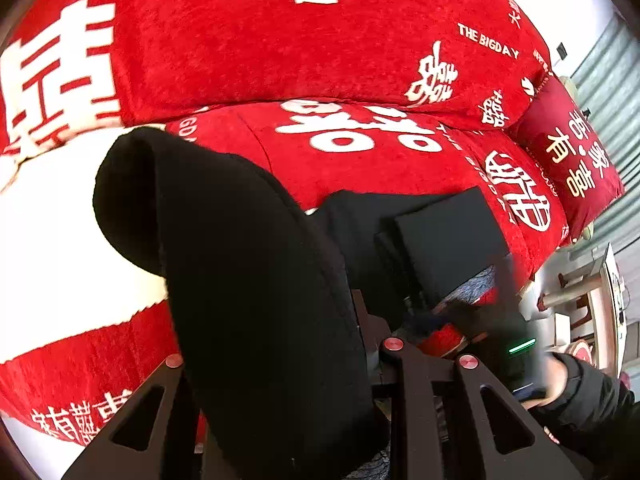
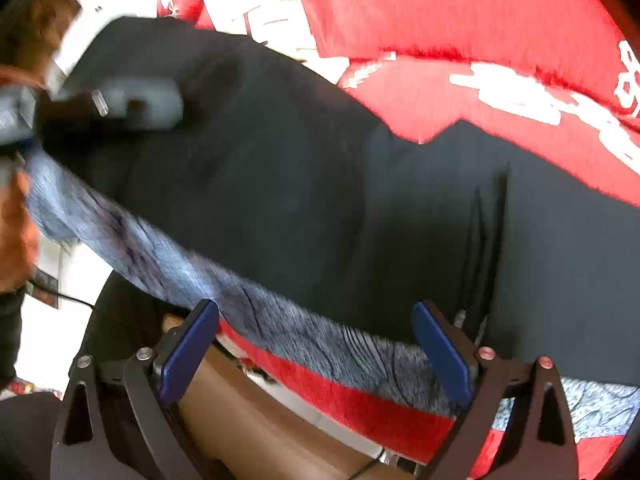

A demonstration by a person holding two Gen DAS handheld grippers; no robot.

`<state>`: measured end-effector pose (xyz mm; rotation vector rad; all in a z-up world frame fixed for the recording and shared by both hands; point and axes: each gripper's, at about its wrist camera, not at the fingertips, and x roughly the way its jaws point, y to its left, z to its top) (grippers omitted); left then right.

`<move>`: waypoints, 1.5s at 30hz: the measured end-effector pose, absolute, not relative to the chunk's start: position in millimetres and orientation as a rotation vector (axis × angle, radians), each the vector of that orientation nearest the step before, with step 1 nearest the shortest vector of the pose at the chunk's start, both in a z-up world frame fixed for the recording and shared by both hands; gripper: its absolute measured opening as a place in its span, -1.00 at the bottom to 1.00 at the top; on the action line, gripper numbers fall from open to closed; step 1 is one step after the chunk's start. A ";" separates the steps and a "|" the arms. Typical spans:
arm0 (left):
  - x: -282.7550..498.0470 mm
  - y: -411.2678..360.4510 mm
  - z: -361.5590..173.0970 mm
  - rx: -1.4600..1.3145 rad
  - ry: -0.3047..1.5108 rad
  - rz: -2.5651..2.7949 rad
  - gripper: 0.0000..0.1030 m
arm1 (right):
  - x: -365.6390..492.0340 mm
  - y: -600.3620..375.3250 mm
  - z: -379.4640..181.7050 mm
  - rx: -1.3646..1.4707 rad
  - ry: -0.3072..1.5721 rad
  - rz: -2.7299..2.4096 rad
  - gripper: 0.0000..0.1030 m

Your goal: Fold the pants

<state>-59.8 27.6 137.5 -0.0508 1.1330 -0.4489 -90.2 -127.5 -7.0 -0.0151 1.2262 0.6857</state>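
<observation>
1. Much is hard to make out. In the left wrist view a thick fold of the black pants (image 1: pixel 248 264) drapes over the left gripper (image 1: pixel 280 360) and covers its fingertips, so only the black arms and red screws at the base show. The right wrist view is smeared by blur, and the left gripper (image 2: pixel 132 104) appears there only as a grey and black shape at the upper left, on the pants.

2. The left gripper is clenched on the pants: the cloth runs down between its two arms and rises from them in a rounded hump above the red sofa cover (image 1: pixel 320 60).

3. The right gripper (image 2: pixel 316 356) is released, its blue pads (image 2: pixel 188 352) standing wide apart. The pants (image 2: pixel 360 200) lie just beyond the pads, on the sofa cover (image 2: pixel 460 20), and their grey fleecy lining (image 2: pixel 304 332) crosses the gap between the pads. I cannot tell whether the pads touch it.

4. The pants are black outside and mottled grey inside. They spread across the seat of the sofa cover, with a few sharp creases (image 2: pixel 484 240) near the right pad. A flat folded part (image 1: pixel 444 240) lies on the seat, towards the red cushion (image 1: pixel 568 152) at the sofa cover's far end.
</observation>
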 end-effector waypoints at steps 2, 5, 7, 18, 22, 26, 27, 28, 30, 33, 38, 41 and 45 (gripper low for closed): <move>-57.3 10.7 143.1 -0.033 1.131 -0.456 -0.49 | -104.1 -120.7 -9.7 -0.129 1.154 0.724 0.98; -56.7 -15.6 150.0 0.012 1.133 -0.466 -0.49 | -116.1 -126.3 10.7 -0.212 1.120 0.725 0.98; -56.7 -35.1 153.3 0.044 1.128 -0.488 -0.49 | -121.0 -145.2 28.8 -0.202 1.061 0.698 0.98; -48.9 -167.3 175.4 0.202 1.149 -0.566 -0.51 | -101.3 -372.4 69.8 0.188 0.973 0.183 0.98; -41.8 -232.1 167.7 0.272 1.177 -0.581 -0.51 | -106.1 -406.6 67.7 0.241 0.951 0.118 0.98; -35.4 -294.3 140.1 0.354 1.222 -0.599 -0.51 | -107.4 -415.9 58.2 0.210 0.968 0.090 0.98; -32.9 -309.4 128.2 0.385 1.239 -0.593 -0.51 | -107.8 -416.9 55.6 0.204 0.974 0.087 0.98; -29.7 -321.7 115.2 0.415 1.254 -0.582 -0.51 | -106.2 -421.5 51.0 0.197 0.977 0.088 0.98; -21.7 -333.4 89.1 0.447 1.289 -0.549 -0.50 | -107.4 -422.4 45.0 0.164 0.983 0.078 0.98; -7.0 -334.5 58.3 0.423 1.348 -0.502 -0.37 | -116.3 -422.1 37.1 0.124 0.994 0.084 0.98; -9.3 -331.4 84.9 0.297 1.360 -0.598 0.67 | -134.7 -424.4 35.3 0.176 0.968 0.200 0.98; -13.5 -333.5 116.1 0.258 1.323 -0.668 0.67 | -143.4 -420.1 45.0 0.229 0.905 0.300 0.98; -15.4 -307.0 146.3 0.247 1.234 -0.676 0.67 | -139.1 -413.6 48.4 0.277 0.871 0.401 0.98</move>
